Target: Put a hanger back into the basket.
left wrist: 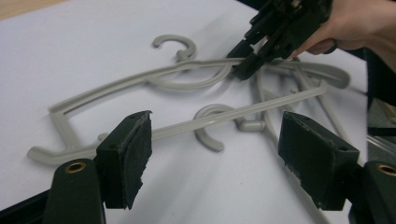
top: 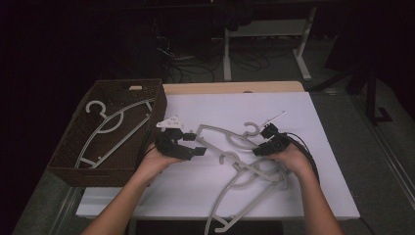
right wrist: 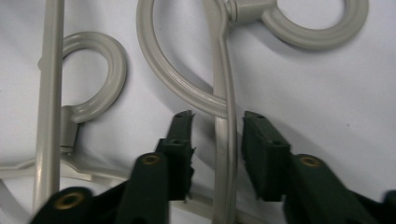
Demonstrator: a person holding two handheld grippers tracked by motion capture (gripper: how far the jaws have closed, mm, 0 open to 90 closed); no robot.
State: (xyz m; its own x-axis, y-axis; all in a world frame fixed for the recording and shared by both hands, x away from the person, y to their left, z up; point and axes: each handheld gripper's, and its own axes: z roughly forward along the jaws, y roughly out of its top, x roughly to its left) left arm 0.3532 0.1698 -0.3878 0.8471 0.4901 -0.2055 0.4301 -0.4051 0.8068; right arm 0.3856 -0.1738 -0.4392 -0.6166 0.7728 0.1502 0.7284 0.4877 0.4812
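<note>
We see smooth grey plastic hangers (top: 230,142) on matt white paper (top: 318,147), beside a rough woven wicker basket (top: 73,169).

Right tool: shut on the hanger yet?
Not yet. The right tool straddles the hanger's arm, and a gap shows on each side between the arm and the pads.

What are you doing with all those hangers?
A person is picking grey hangers off a white table with two hand-held grippers. The right gripper has its jaws either side of the top hanger near its hook, with small gaps showing, so it isn't pinched yet. The left gripper is open, aimed at the same hanger's lower bar. Another hanger lies underneath, and one hanger already sits in the brown basket on the left.
</note>
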